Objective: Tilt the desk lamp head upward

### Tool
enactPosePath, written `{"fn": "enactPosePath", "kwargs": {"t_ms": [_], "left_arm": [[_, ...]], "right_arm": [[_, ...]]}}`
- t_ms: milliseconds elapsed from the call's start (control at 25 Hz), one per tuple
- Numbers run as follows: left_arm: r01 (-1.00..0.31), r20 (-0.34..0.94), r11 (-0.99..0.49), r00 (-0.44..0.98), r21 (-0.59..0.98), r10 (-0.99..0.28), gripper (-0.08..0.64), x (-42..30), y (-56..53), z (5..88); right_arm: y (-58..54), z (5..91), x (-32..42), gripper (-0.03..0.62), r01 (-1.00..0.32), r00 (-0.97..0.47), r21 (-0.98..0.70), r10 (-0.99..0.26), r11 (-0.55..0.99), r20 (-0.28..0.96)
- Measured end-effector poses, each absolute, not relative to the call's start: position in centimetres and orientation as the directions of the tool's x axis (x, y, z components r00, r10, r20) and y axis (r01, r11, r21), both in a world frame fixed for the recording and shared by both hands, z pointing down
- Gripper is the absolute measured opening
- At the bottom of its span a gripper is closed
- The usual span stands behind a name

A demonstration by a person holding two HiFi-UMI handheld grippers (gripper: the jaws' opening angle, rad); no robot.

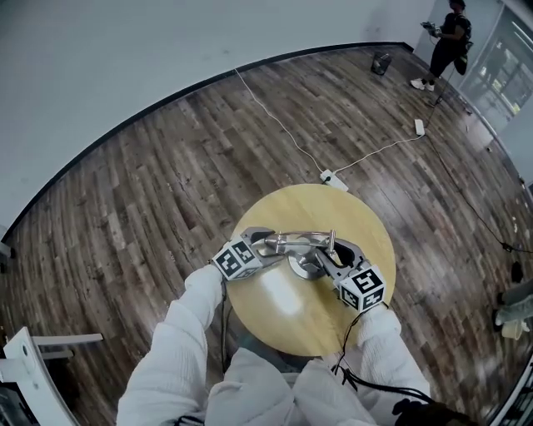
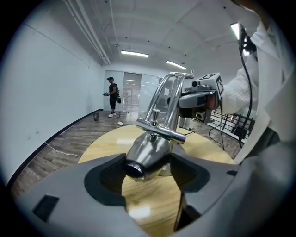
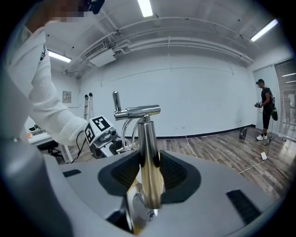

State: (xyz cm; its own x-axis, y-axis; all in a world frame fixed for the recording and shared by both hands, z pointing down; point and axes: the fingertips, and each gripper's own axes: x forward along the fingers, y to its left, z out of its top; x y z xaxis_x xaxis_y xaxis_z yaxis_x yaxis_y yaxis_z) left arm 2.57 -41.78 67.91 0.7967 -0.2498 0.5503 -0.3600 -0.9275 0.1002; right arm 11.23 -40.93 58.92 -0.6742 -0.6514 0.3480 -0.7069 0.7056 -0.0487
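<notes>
Marker cube (image 1: pixel 236 259) on L gripper (image 1: pixel 266 243): blk/wht squares.

Dark wood-plank floor (image 1: pixel 166 166), plain white walls (image 1: pixel 100 50) (ceiling strip lights (image 3: pixel 144 7)), round wooden table (image 1: pixel 279 320).

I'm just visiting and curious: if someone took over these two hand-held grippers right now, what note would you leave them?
Left gripper: open, fingers either side of the lamp head, not pressing.
Right gripper: open, fingers around the lamp stem.
The chrome desk lamp stands on the round wooden table.
Done: both grippers in place.
Left to do: grip, then tilt the head upward; it appears to point downward.
</notes>
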Motion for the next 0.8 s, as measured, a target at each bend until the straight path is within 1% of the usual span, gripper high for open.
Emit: {"fn": "enactPosePath", "kwargs": {"t_ms": [160,360,680,800], "left_arm": [[-0.306,0.563,-0.948,0.800,0.082,-0.209,0.287,2.7,-42.1,68.1],[-0.276,0.589,-0.956,0.791,0.101,-0.166,0.282,2.1,-42.2,67.8],[-0.260,0.590,-0.964,0.787,0.055,-0.179,0.274,-0.2,-42.0,65.3],[-0.262,0.566,-0.963,0.803,0.055,-0.187,0.270,-1.1,-41.8,64.0]], "right_arm": [[-41.2,59.1,11.3,0.133,-0.703,-0.675,-0.036,-0.651,0.710,0.347],[-41.4,59.3,11.1,0.133,-0.694,-0.672,-0.018,-0.639,0.720,0.375],[-41.3,59.4,11.2,0.132,-0.689,-0.668,-0.005,-0.633,0.725,0.391],[-41.2,59.4,11.1,0.132,-0.690,-0.667,-0.005,-0.633,0.724,0.392]]}}
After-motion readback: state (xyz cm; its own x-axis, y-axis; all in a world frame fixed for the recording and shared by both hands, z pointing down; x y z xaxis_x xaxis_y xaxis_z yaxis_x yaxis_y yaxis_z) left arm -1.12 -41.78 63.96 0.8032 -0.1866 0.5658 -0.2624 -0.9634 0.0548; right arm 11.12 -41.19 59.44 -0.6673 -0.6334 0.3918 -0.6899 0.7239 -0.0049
